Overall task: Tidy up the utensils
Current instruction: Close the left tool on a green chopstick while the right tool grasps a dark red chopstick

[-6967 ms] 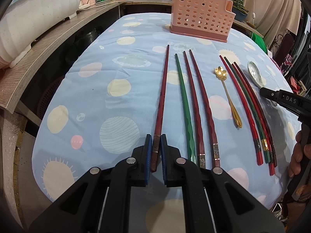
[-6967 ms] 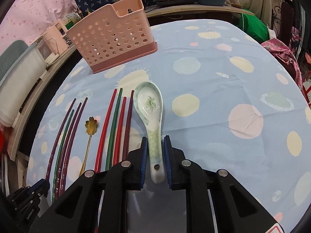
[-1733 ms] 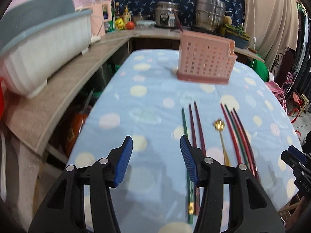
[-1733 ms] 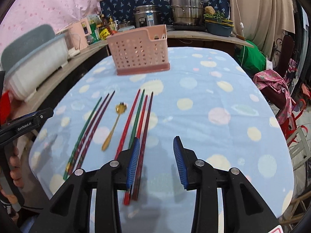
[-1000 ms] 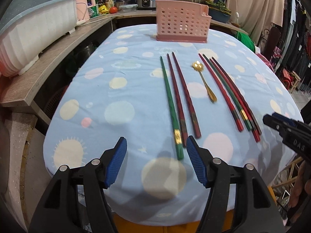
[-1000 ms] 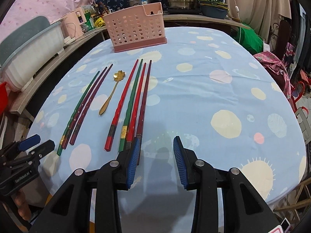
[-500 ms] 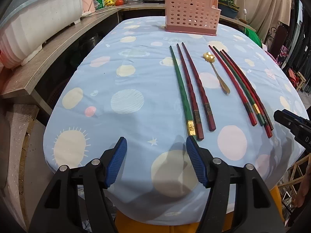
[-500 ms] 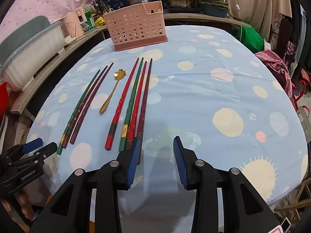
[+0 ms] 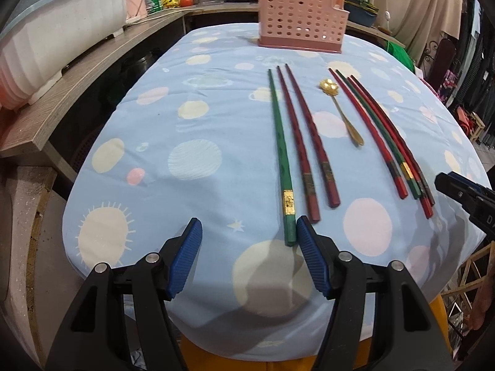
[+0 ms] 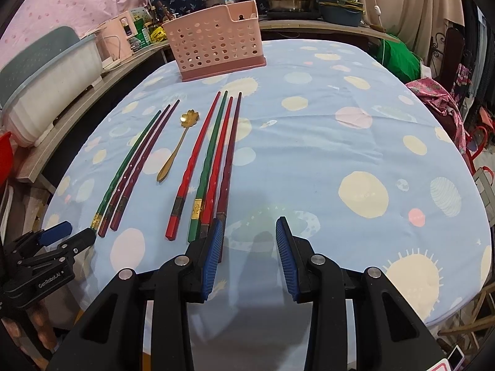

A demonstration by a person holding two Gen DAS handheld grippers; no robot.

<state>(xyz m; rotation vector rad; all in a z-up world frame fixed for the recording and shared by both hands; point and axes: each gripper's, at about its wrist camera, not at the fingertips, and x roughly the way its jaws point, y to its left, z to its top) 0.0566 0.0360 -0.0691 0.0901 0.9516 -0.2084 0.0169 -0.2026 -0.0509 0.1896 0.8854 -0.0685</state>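
Seven chopsticks (image 9: 281, 151), seemingly untouched

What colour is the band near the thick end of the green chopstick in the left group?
Gold, on the green chopstick; clearest in the left wrist view.

Tablecloth (image 9: 216, 130): pale blue, cream and pink circles, sun motifs. Utensil basket (image 9: 301, 17): pink, perforated. Chopsticks (image 9: 281, 151): green, dark red, bright red, gold bands. Spoon (image 9: 340, 108): gold. Gripper pads (image 9: 185, 259): blue, ribbed.
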